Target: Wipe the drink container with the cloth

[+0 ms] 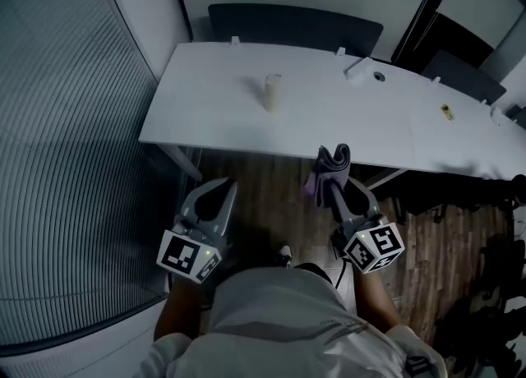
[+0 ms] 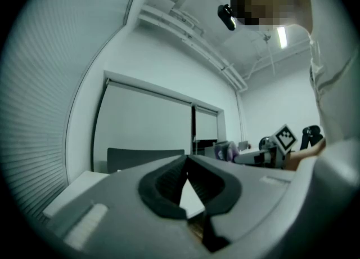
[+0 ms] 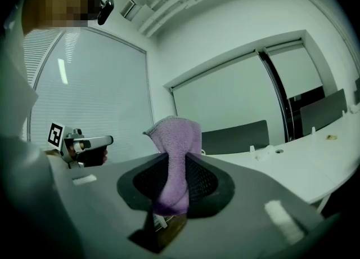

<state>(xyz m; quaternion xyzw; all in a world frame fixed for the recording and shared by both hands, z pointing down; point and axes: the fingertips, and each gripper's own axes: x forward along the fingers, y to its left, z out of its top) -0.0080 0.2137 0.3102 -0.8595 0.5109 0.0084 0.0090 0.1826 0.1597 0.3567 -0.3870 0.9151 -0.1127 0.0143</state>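
A small pale drink container (image 1: 272,92) stands upright on the white table (image 1: 345,126), left of its middle. My right gripper (image 1: 333,181) is shut on a purple cloth (image 1: 329,169), which sticks up between the pads (image 3: 173,162); it hovers over the floor just short of the table's near edge. My left gripper (image 1: 226,190) is shut and empty, its jaw tips touching (image 2: 186,169), also short of the table and to the left of the right gripper. Both grippers point level toward the table.
A dark chair (image 1: 294,29) stands behind the table and another (image 1: 460,76) at the far right. A white box (image 1: 367,71) and a small yellow item (image 1: 446,111) lie on the table's right part. A glass wall with blinds (image 1: 74,122) runs along the left.
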